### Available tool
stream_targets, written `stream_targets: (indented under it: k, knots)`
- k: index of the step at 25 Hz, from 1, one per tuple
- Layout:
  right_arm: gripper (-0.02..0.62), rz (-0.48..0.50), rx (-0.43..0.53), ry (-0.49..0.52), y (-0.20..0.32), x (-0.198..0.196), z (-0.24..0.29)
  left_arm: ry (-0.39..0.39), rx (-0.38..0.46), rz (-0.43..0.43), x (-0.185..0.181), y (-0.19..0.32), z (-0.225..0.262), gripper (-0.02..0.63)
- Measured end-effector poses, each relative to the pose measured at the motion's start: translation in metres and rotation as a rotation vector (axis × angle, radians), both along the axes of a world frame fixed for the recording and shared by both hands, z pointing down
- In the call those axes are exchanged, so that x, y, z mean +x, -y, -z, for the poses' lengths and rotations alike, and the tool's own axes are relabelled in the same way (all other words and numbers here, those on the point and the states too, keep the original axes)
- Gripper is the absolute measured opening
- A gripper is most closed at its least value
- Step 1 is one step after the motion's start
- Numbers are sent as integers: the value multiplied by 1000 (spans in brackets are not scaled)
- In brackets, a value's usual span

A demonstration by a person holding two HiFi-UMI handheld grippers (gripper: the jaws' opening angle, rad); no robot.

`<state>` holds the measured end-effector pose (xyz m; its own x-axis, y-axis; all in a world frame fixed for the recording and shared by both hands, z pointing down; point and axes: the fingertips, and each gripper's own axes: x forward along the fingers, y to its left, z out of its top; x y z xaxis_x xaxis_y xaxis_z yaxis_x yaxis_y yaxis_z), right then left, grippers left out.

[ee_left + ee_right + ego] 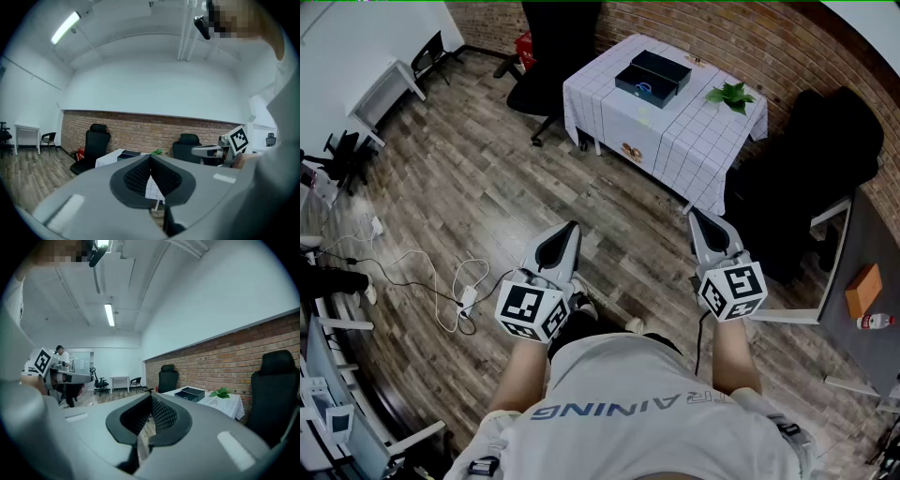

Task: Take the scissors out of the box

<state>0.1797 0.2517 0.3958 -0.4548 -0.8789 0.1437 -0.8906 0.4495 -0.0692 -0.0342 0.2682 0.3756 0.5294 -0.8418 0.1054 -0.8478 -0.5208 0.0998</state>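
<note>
A black open box (pixel 653 75) lies on a table with a white checked cloth (pixel 675 141) across the room. A small blue shape (pixel 645 91) shows inside it; I cannot make out scissors. Both grippers are held in front of the person's body, far short of the table and pointing toward it. My left gripper (pixel 572 227) has its jaws together with nothing between them (pixel 151 158). My right gripper (pixel 694 216) is likewise shut and empty (pixel 151 395). The box (pixel 127 153) shows small beyond the left jaws, and again as the same box (pixel 190 393) in the right gripper view.
A green plant (pixel 731 94) sits on the table's right corner. Black office chairs stand behind the table (pixel 558 47) and to its right (pixel 825 159). A grey desk (pixel 853 244) carries an orange box (pixel 862 289). Cables (pixel 441 291) trail over the wooden floor at left.
</note>
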Motion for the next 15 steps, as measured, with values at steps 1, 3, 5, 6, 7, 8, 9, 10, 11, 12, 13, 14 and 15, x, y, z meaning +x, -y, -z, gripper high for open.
stream_targets:
  k: [1,3,5,6,7,8,9,10,11,12,13,14,15]
  knots:
    - [14,-2,-3,4,-1,0,-1,2,-2,-2,1,-1,-1,2]
    - [14,-4,-8,11,-4,1,-3,4,-5,-6,2,-3,-1,2]
    - [14,-4,-9,13,-5,1,-3,3,-3,-11,4,-4,0,2]
    - [14,-4,-9,12,-6,0,-3,3,-1,-13,4,-5,0,2]
    - [14,-2,-9,9,-7,0,-3,2,0,-14,4,-5,0,2]
    - [14,-1,-9,8,-7,-1,-3,0,0,-15,4,-5,0,2]
    - [14,0,-8,6,-8,-1,-3,-1,0,-15,4,-4,0,2]
    - [14,1,-8,4,-7,-1,-3,-3,0,-14,4,-4,0,2]
    - [14,2,-9,3,-7,-1,-3,-4,1,-13,4,-3,1,2]
    - [14,3,-10,1,-6,-1,-3,-6,0,-11,3,-3,1,2]
    - [14,4,-14,-1,-6,-1,-4,-6,-1,-9,3,-2,0,2]
    - [14,5,-18,-2,-5,-1,-5,-7,-3,-7,2,-2,0,2]
    - [14,6,-21,-3,-4,-2,-7,-7,-6,-6,1,-1,-1,2]
